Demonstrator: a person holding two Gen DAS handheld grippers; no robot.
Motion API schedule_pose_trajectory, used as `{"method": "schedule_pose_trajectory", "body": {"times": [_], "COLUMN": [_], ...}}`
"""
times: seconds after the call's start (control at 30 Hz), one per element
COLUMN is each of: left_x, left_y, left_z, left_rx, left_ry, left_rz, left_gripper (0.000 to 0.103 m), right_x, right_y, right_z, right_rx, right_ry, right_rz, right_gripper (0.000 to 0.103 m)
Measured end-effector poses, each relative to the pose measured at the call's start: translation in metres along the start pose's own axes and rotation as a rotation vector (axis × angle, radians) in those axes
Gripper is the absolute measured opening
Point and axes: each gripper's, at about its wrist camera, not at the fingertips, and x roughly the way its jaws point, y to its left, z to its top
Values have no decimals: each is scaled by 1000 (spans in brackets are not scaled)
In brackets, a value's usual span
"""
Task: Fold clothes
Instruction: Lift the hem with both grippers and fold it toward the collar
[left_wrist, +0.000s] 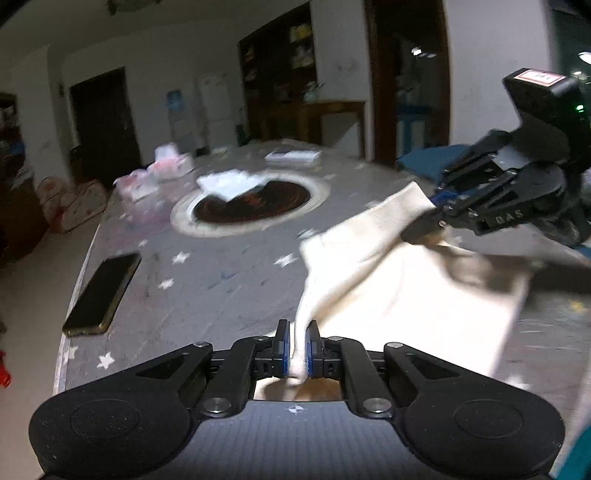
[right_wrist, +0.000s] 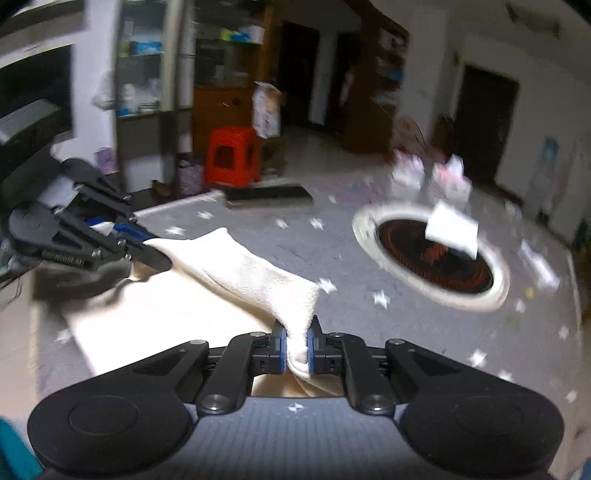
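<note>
A cream-white cloth (left_wrist: 399, 280) lies partly on the grey star-patterned table (left_wrist: 221, 273), with one edge lifted and folded over. My left gripper (left_wrist: 298, 349) is shut on one corner of it. In the left wrist view my right gripper (left_wrist: 437, 212) pinches the other corner at the right. The right wrist view shows my right gripper (right_wrist: 296, 349) shut on the cloth (right_wrist: 236, 269), and my left gripper (right_wrist: 147, 242) holds the far corner at the left. The cloth edge stretches between the two grippers.
A black phone (left_wrist: 103, 293) lies near the table's left edge. A round dark inset with a pale ring (left_wrist: 251, 205) sits mid-table under a white paper (left_wrist: 231, 184). Pink-white packets (left_wrist: 166, 168) and a flat box (left_wrist: 293, 157) sit farther back. A red stool (right_wrist: 232, 155) stands on the floor.
</note>
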Motion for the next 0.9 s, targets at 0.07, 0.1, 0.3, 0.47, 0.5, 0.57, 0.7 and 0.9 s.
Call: {"method": "schedule_pose_trajectory", "body": {"times": [0.07, 0.1, 0.3, 0.47, 0.5, 0.57, 0.7, 0.9], "left_x": [12, 14, 7, -9, -12, -13, -4, 25], "left_y": [3, 4, 16, 10, 3, -11, -22, -20], "left_z": [-4, -6, -12, -7, -5, -2, 4, 10], "left_rx": [-25, -36, -127, -212, -204, -185, -181, -209], "left_ry": [16, 19, 3, -41, -44, -41, -11, 48], "left_rz": [36, 48, 180, 159, 132, 78, 18, 6], "left_gripper": [13, 16, 21, 19, 19, 19, 19, 19], "right_x": [19, 23, -4, -23, -22, -17, -14, -9], "right_y": [-6, -8, -16, -1, 2, -1, -16, -16], "right_z": [-7, -12, -28, -47, -50, -57, -63, -37], "right_rx": [63, 85, 180, 197, 196, 225, 327, 292], "right_ry": [20, 23, -40, -44, -37, -12, 3, -30], "right_rz": [-17, -24, -108, -49, -53, -62, -61, -23], "right_gripper": [13, 15, 22, 22, 22, 22, 22, 22]}}
